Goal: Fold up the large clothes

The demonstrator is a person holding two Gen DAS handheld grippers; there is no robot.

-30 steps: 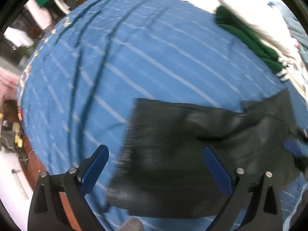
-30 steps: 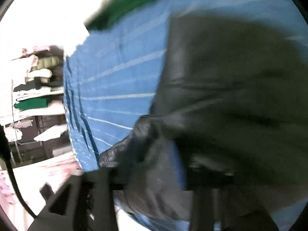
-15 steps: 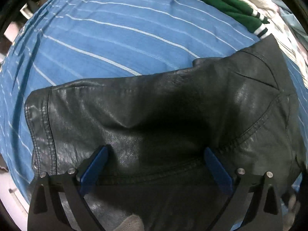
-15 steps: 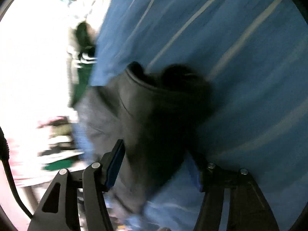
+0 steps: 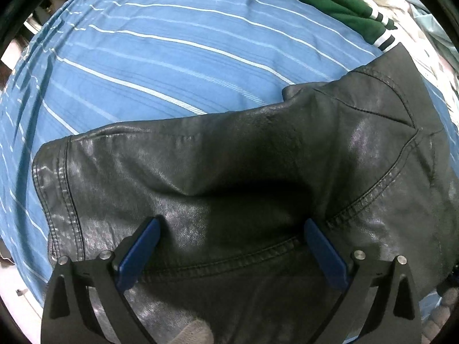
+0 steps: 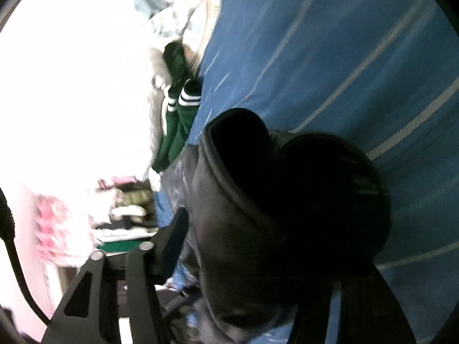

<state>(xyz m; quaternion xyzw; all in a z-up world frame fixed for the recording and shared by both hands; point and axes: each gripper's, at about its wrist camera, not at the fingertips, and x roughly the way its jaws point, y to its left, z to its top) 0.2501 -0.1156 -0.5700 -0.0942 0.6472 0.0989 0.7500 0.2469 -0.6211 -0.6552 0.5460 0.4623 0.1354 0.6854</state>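
Since a second ago the black leather jacket (image 5: 229, 172) has spread across the blue striped bedspread (image 5: 157, 57), long axis left-right, beside the green garment (image 5: 330, 3). Left gripper (image 5: 232, 243) spread above it; right gripper (image 6: 258, 258) grips a bunched fold.

Left wrist view is sharp and evenly lit, with sheen on the leather jacket (image 5: 258, 172). Right wrist view is motion-blurred, its left side blown out white; fisheye bends both.

A: What's under the left gripper (image 5: 229, 226)?
B: A black leather jacket (image 5: 258, 172), lying on the blue striped bedsheet (image 5: 157, 57). The blue fingers (image 5: 140, 250) are spread wide over it.
A: Anything else?
B: A green garment (image 5: 330, 3) with striped cuffs lies beyond the jacket
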